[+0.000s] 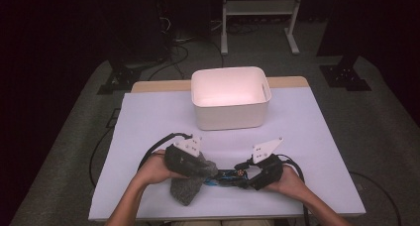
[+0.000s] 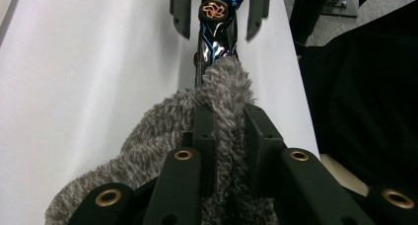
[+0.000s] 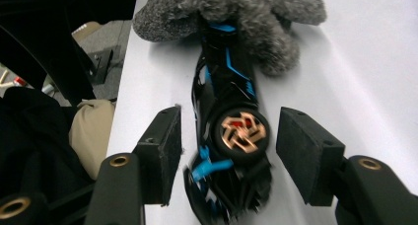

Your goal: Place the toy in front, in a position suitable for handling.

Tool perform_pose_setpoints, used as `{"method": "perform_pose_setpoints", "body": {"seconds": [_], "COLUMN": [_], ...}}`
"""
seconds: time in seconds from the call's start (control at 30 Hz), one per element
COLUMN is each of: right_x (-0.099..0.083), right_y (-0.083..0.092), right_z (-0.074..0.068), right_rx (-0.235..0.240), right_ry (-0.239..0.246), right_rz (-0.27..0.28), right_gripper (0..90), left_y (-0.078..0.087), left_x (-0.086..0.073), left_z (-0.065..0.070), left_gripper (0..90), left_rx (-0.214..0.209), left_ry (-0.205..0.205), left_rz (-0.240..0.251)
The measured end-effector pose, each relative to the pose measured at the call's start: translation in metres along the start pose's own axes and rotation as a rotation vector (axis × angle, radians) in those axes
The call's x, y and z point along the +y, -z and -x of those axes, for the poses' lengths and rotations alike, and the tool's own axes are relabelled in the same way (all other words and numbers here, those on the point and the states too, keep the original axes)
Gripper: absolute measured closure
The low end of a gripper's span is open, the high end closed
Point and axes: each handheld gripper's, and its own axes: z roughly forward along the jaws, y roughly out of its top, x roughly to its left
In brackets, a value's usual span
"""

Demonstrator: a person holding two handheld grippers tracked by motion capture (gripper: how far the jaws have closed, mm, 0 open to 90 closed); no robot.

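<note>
While the grey fleece cloth (image 2: 217,111) is clamped by the left gripper (image 1: 190,161), the toy car (image 3: 231,131) is flanked, ungripped, by the right gripper's (image 1: 247,179) parted jaws; the bin (image 1: 230,98) at twelve o'clock is unfilled.

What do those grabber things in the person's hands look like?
Each gripper, left gripper and right gripper, is black, with two blocky jaws on arms fixed by brass-ringed screws. A pale three-cornered plate sits on top of each, and a black cable trails behind. The forearms are bare.

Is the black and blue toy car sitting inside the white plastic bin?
No, the black and blue toy car lies on the table before the white plastic bin.
</note>
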Motion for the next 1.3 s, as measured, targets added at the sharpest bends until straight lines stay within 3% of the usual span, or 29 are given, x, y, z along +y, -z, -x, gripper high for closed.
{"method": "perform_pose_setpoints", "body": {"seconds": [0.13,0.17,0.33,0.5,0.7,0.87,1.03,1.1,1.3], "right_x": [0.003,0.002,0.003,0.011,0.013,0.009,0.004,0.004,0.007], "right_y": [-0.009,-0.011,-0.007,-0.001,0.003,0.003,0.002,0.002,0.004], "right_z": [-0.001,0.001,0.003,0.004,0.006,0.005,0.003,0.006,0.007], "right_rx": [0.011,0.018,0.014,0.001,-0.028,-0.035,-0.037,-0.001,0.031], "right_ry": [0.016,0.023,0.035,0.072,0.090,0.092,0.062,0.018,-0.023], "right_rz": [-0.018,-0.030,-0.023,-0.069,-0.066,-0.059,-0.061,-0.047,-0.023], "right_gripper": [44.8,55.9,58.8,59.0,59.1,58.8,56.5,50.4,44.3], "left_y": [0.000,0.000,0.001,0.002,0.007,-0.003,-0.008,-0.009,-0.009], "left_x": [0.001,0.001,0.003,0.008,0.012,0.012,0.012,0.012,0.009], "left_z": [-0.001,-0.001,-0.005,-0.007,-0.012,-0.012,-0.010,-0.009,-0.002], "left_gripper": [77.5,77.6,77.5,77.5,77.5,77.5,77.6,77.6,77.6], "left_rx": [-0.003,-0.002,-0.001,0.009,0.021,0.005,-0.012,-0.019,-0.044], "left_ry": [-0.001,0.003,0.016,0.013,0.025,0.025,0.019,0.021,0.029], "left_rz": [-0.002,-0.001,0.006,0.006,0.015,-0.022,-0.019,-0.019,-0.011]}}
